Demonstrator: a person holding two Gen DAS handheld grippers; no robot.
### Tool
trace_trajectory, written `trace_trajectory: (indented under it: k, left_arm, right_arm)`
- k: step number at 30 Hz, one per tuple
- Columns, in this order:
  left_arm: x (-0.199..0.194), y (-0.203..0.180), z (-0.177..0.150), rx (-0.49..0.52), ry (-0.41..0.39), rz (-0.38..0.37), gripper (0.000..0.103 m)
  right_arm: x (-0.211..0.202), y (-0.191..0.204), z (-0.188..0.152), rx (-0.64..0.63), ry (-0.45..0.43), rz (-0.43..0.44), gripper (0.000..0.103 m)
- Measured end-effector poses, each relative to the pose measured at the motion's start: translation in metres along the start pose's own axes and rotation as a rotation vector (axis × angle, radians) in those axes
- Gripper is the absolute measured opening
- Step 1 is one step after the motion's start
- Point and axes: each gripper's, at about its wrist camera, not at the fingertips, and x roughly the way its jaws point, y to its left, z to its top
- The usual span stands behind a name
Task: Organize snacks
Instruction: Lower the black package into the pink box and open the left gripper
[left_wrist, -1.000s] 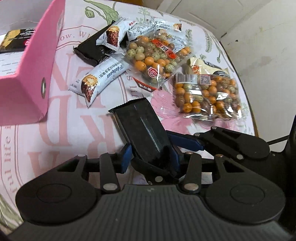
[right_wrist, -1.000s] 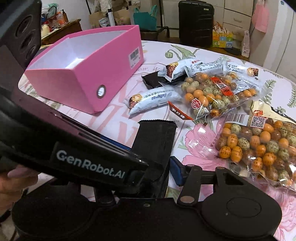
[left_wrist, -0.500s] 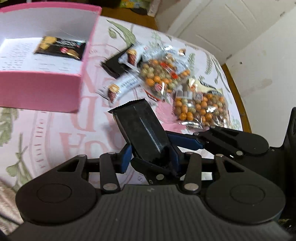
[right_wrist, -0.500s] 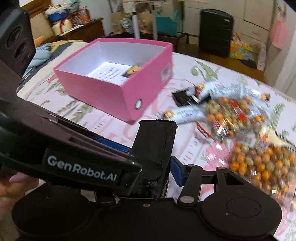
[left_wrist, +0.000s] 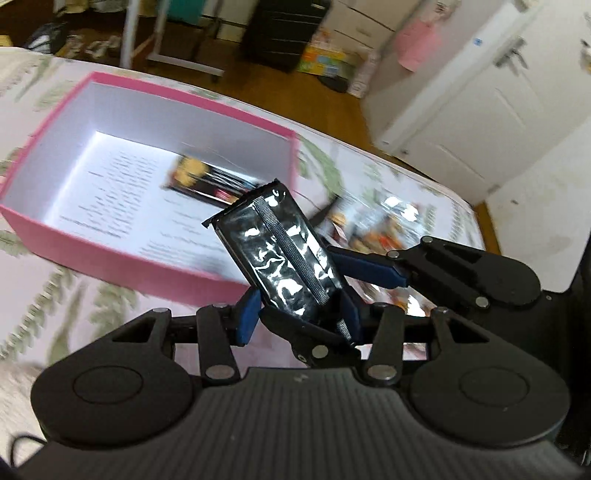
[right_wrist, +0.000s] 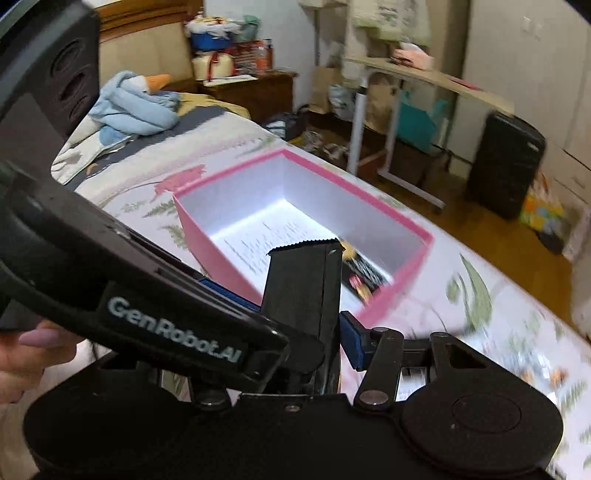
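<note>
In the left wrist view, your left claw (left_wrist: 299, 314) is pinching the lower end of a black snack packet (left_wrist: 280, 254) between its blue-padded fingers (left_wrist: 247, 314). The packet is glossy foil, crinkled and catching white glints, with a ribbed seam running down its middle and a serrated top edge. It is rising from the claw at a tilt, its top leaning toward the upper left of the frame. Behind it, in the left half, a pink box (left_wrist: 110, 258) is sitting open: a rectangular cardboard tray with smooth pink walls outside, white inside, and printed text on its floor. A dark snack packet with orange print (left_wrist: 207, 181) is lying flat inside the box, blurred. To the right of the centre, a blurred heap of clear bags of snacks (left_wrist: 384, 229) is resting on the worktop (left_wrist: 74, 310), which is covered by a floral cloth of pale pink and green.

In the right wrist view, the left claw's black body (right_wrist: 166, 310), matte plastic with white lettering, is crossing the lower left of the frame. The same black packet (right_wrist: 303, 288) is standing nearly upright at the centre, its flat matte back facing you. You are holding the right claw (right_wrist: 314, 343) close about the packet's base; one blue pad (right_wrist: 352, 339) is showing just right of it, the other is hidden, so whether it is gripping cannot be told. Your hand (right_wrist: 26, 350) is at the left edge. The pink box (right_wrist: 388, 295) is lying behind the packet.
</note>
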Motion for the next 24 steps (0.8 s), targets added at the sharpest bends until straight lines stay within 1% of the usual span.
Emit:
trace_trajectory:
  k: [4,6,9,12,17,19,21,22,24]
  left_arm:
    - [0.018,0.023,0.027,-0.059,0.000,0.063,0.045]
    - [0.032,0.037,0.042,-0.086,0.010,0.076,0.046]
    - [0.050,0.057,0.056,-0.135,0.028,0.075,0.046]
    - [0.072,0.076,0.062,-0.209,0.074,0.064,0.046]
    - [0.100,0.088,0.060,-0.275,0.125,0.087,0.046]
    - [0.109,0.091,0.057,-0.299,0.141,0.090,0.048]
    - [0.114,0.092,0.054,-0.309,0.147,0.089,0.051]
    - [0.115,0.092,0.055,-0.293,0.146,0.099,0.052]
    - [0.113,0.090,0.055,-0.266,0.114,0.144,0.053]
  right_arm:
    - [0.035,-0.005,0.022,-0.102,0.003,0.024,0.057]
    - [0.053,-0.010,0.030,-0.144,0.009,0.034,0.056]
    - [0.079,-0.020,0.041,-0.154,0.034,0.060,0.056]
    - [0.100,-0.022,0.046,-0.219,0.076,0.075,0.056]
    - [0.127,-0.028,0.044,-0.272,0.132,0.121,0.055]
    - [0.130,-0.029,0.043,-0.303,0.143,0.134,0.055]
    - [0.129,-0.027,0.042,-0.375,0.122,0.119,0.055]
    - [0.128,-0.024,0.040,-0.421,0.111,0.096,0.055]
    - [0.125,-0.018,0.037,-0.472,0.105,0.028,0.056]
